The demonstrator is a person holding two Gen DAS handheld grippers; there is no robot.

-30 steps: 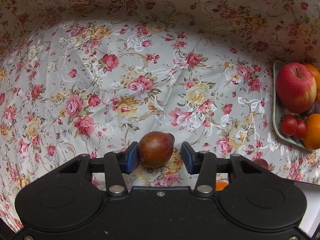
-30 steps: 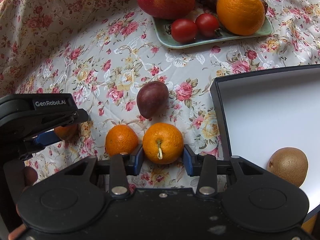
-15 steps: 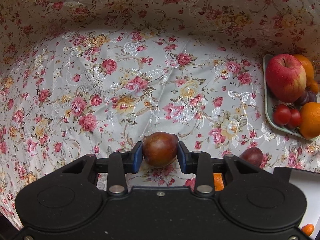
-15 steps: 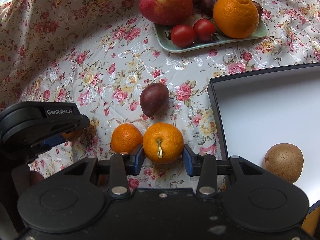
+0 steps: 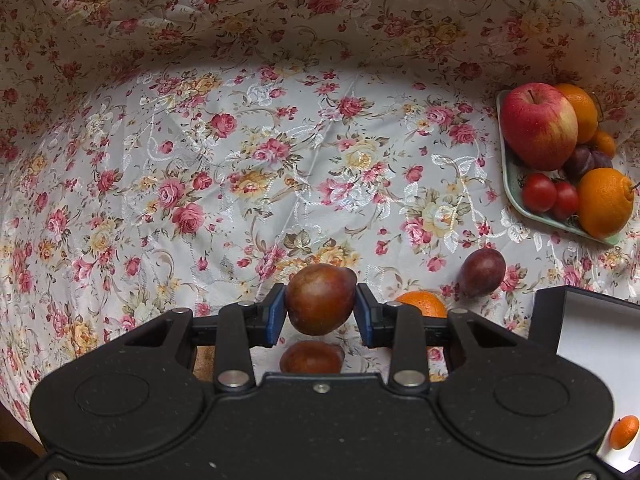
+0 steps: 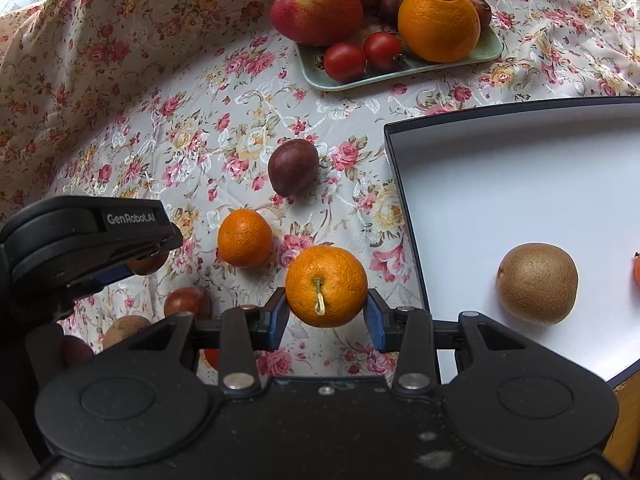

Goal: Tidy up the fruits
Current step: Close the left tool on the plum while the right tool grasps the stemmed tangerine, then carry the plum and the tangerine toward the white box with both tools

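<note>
My left gripper (image 5: 321, 312) is shut on a brown-red round fruit (image 5: 320, 298), which hangs above the flowered tablecloth (image 5: 248, 168). A similar brown fruit (image 5: 311, 357) lies on the cloth below it. My right gripper (image 6: 327, 314) is shut on an orange (image 6: 326, 286) with its stem facing me, lifted beside the white box (image 6: 500, 184). In the right wrist view the left gripper (image 6: 120, 270) is at the far left. A kiwi (image 6: 536, 284) lies in the box.
Loose on the cloth are a tangerine (image 6: 244, 238), a dark purple fruit (image 6: 294, 166) and two brown fruits (image 6: 187, 302). A green plate (image 6: 400, 74) at the back holds an apple (image 6: 316, 6), tomatoes and oranges. The box's black rim (image 6: 404, 208) stands near the right gripper.
Both grippers have risen off the cloth with their fruits. The left one's pads closed the small gap on the brown fruit, and another brown fruit now shows beneath it.
</note>
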